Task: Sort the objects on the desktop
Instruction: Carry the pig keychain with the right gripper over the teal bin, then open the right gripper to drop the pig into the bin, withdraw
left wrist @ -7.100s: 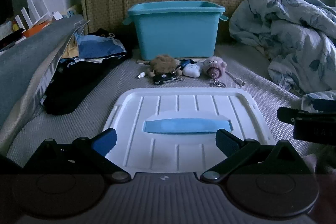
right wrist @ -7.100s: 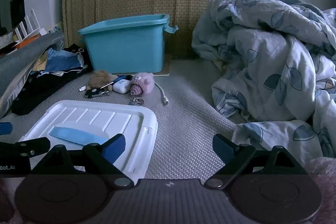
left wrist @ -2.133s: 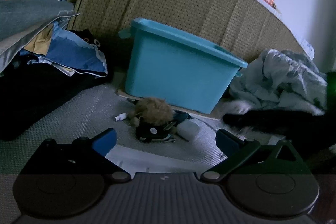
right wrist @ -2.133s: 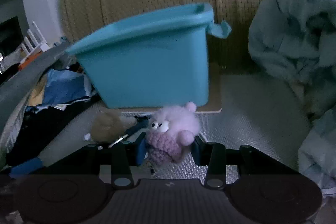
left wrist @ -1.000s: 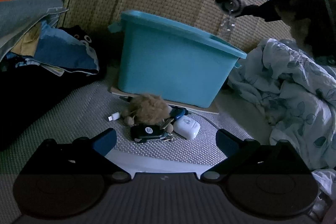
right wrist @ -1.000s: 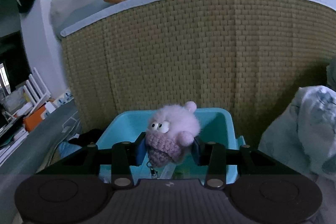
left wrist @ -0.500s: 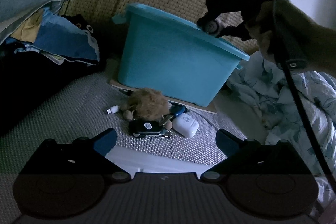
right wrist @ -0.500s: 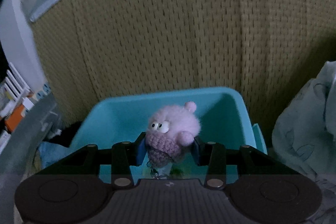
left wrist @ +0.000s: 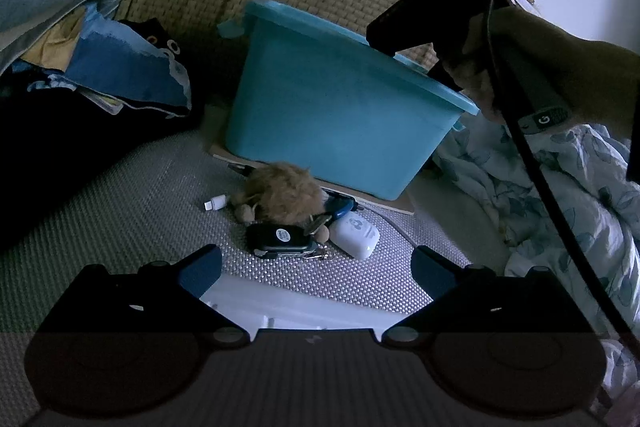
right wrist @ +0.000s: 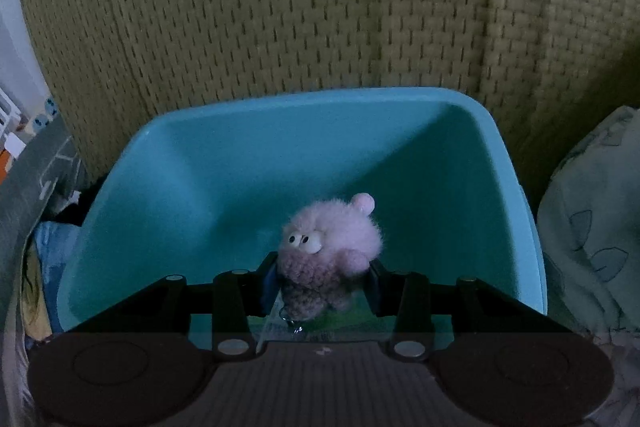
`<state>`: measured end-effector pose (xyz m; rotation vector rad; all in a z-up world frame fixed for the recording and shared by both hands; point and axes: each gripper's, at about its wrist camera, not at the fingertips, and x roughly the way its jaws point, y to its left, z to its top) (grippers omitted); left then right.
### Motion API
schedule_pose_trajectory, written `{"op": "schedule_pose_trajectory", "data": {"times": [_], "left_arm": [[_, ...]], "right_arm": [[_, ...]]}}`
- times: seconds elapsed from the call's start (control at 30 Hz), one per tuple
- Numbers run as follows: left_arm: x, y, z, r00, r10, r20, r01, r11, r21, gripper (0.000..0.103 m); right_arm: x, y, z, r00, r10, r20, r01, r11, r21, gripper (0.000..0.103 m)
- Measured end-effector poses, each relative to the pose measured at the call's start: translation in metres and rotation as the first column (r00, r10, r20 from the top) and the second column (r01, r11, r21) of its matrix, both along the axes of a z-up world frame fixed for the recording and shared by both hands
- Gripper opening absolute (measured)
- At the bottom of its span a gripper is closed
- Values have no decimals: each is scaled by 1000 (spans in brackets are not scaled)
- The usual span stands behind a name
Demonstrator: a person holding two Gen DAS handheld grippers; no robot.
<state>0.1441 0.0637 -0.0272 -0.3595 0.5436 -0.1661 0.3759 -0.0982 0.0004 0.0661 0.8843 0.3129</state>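
In the right wrist view my right gripper (right wrist: 322,285) is shut on a pink fluffy plush keychain (right wrist: 330,247), held over the open teal bin (right wrist: 192,179); its metal ring dangles below. From the left wrist view the right gripper's body (left wrist: 424,15) and the hand holding it dip over the teal bin (left wrist: 336,115). My left gripper (left wrist: 316,267) stands open and holds nothing, low over the mat. Ahead of it lie a brown fuzzy plush (left wrist: 284,193), a black car key (left wrist: 280,239), a white earbud case (left wrist: 356,237) and a small white adapter (left wrist: 215,203).
A white lid (left wrist: 288,311) lies just below the left gripper. A pile of dark and blue clothes (left wrist: 100,75) is at the left, a patterned duvet (left wrist: 560,195) at the right. A woven headboard (right wrist: 320,7) rises behind the bin. A cable (left wrist: 400,227) runs past the case.
My right gripper has come down and tilted forward with the pink plush, from above the bin's rim to over its inside. The left gripper has stayed put.
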Motion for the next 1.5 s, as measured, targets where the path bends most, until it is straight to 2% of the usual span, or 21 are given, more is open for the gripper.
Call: {"op": "schedule_pose_trajectory", "data": {"times": [0.2, 0.37, 0.6, 1.17, 1.5], "left_arm": [[0, 0, 0, 1000, 0, -4, 0, 1000, -6, 103], [-1, -2, 1, 1000, -6, 6, 5, 1000, 9, 103], [2, 6, -1, 1000, 21, -10, -21, 1000, -9, 103], [1, 4, -1, 1000, 6, -9, -6, 1000, 0, 103], [1, 3, -2, 1000, 7, -12, -7, 1000, 3, 103]], "right_arm": [[5, 8, -4, 998, 29, -49, -32, 998, -45, 46], [6, 7, -8, 997, 29, -76, -32, 999, -38, 46], [5, 5, -6, 997, 33, -77, -34, 999, -15, 47], [4, 11, -15, 992, 57, -116, -62, 997, -41, 49], [1, 14, -14, 993, 63, -102, -67, 997, -38, 51]]}}
